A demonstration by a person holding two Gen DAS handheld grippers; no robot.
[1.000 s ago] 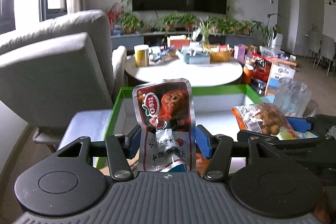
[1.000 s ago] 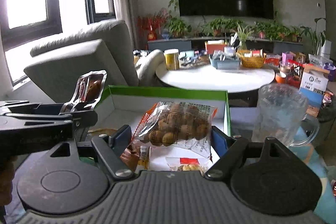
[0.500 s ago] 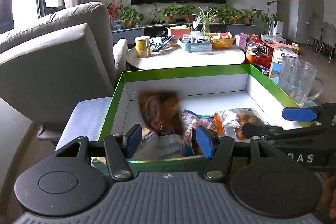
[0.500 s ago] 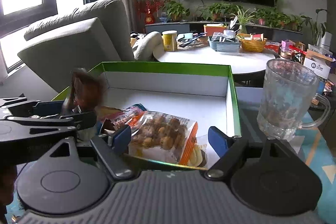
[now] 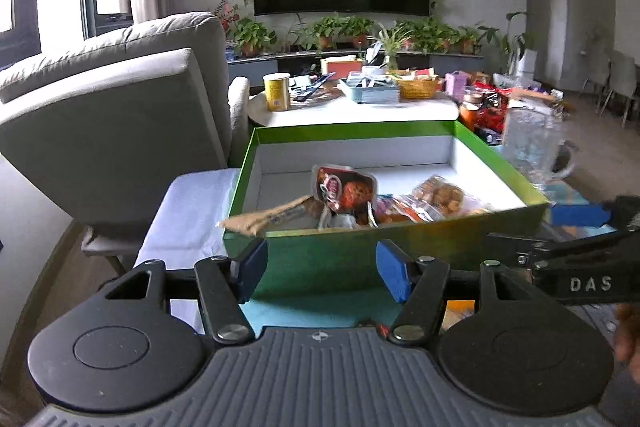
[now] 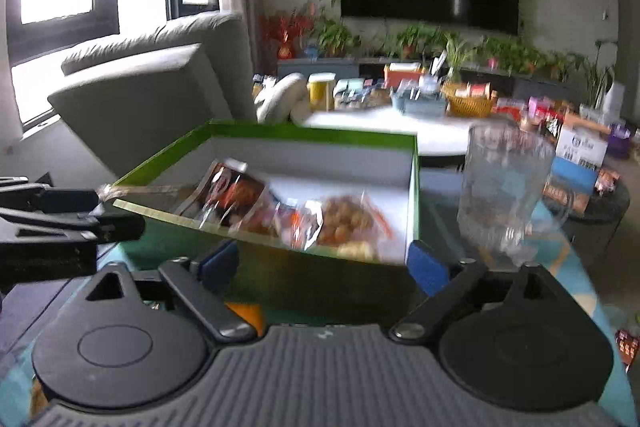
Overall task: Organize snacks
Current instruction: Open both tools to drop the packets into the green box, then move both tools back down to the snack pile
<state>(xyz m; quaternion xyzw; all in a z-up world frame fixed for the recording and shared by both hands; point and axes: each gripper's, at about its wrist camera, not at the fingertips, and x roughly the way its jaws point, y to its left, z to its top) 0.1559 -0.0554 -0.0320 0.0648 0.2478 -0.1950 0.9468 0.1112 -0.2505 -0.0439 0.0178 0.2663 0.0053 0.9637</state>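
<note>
A green box (image 5: 384,251) with a white inside holds several snack packets. A red packet (image 5: 344,189) leans near its front, and a clear bag of brown round snacks (image 5: 438,197) lies to its right. A tan wrapper (image 5: 272,217) hangs over the box's front left rim. My left gripper (image 5: 322,273) is open and empty, just in front of the box's front wall. My right gripper (image 6: 322,267) is open and empty too, in front of the box (image 6: 280,267). The red packet (image 6: 236,193) and the bag (image 6: 348,221) show blurred there.
A glass mug (image 5: 528,147) stands right of the box; it also shows in the right wrist view (image 6: 504,191). A grey armchair (image 5: 116,119) is at the left. A white round table (image 5: 352,111) with clutter lies behind the box. The right gripper's arm (image 5: 580,259) reaches in at right.
Both grippers let go of their packets, which now lie in the box. Both grippers have drawn back and lower, to in front of the box's front wall.
</note>
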